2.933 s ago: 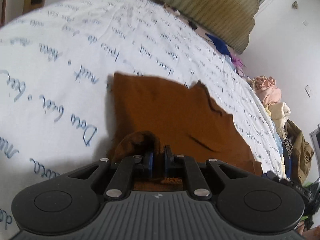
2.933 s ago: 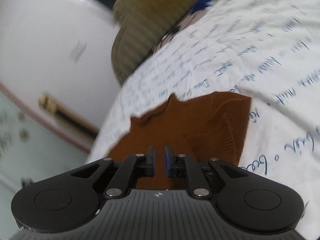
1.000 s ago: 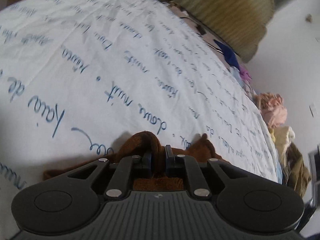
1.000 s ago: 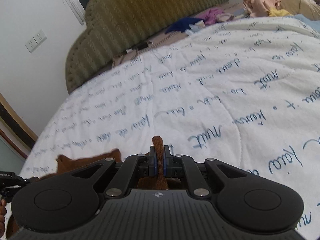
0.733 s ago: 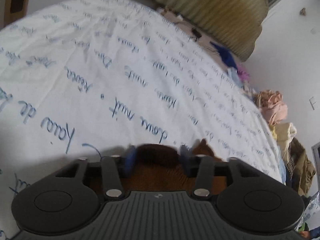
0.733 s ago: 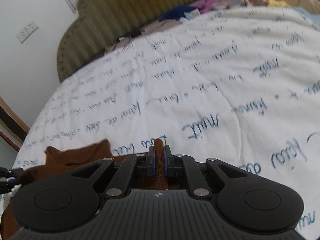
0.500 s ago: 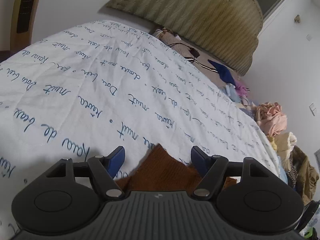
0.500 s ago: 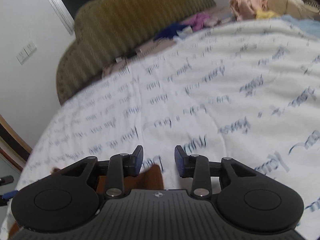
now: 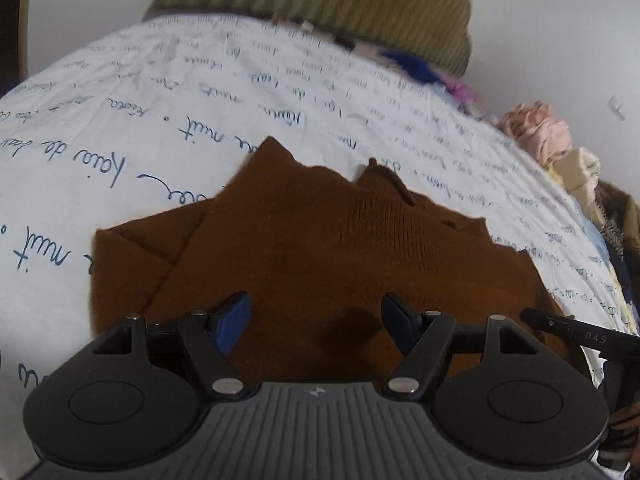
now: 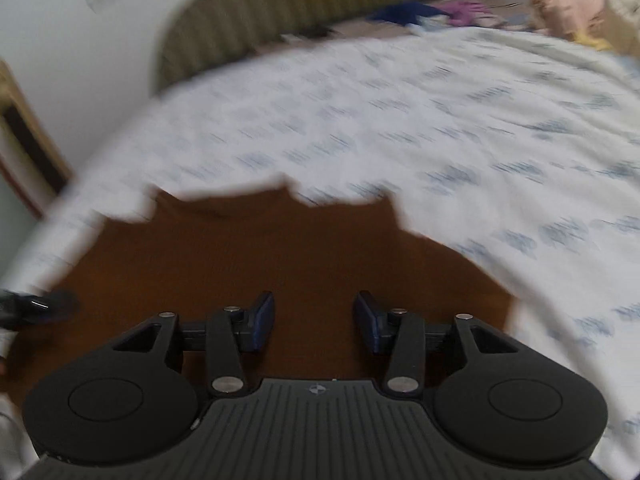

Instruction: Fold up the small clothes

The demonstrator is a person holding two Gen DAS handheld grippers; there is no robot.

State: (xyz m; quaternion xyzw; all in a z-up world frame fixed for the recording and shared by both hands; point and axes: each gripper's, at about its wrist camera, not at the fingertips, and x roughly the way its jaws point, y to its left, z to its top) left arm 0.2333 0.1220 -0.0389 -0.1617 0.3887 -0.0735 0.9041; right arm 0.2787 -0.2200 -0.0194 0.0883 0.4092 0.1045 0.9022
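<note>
The brown garment (image 9: 320, 248) is laid flat, long axis crosswise, points toward the headboard (image 9: 328, 4); the left gripper (image 9: 316, 320) is spread empty, the right gripper (image 10: 314, 320) opening, unpinched.

Each device has a ribbed dark grey housing with a small emblem at its front edge, flanked by two round black discs with a shallow oval recess. Black linkage arms with silver screws carry the left gripper (image 9: 316, 316) and the right gripper (image 10: 314, 320). The fingers (image 9: 231, 318) end in blue pads. White letters "DAS" mark the black body at the left view's right edge.
</note>
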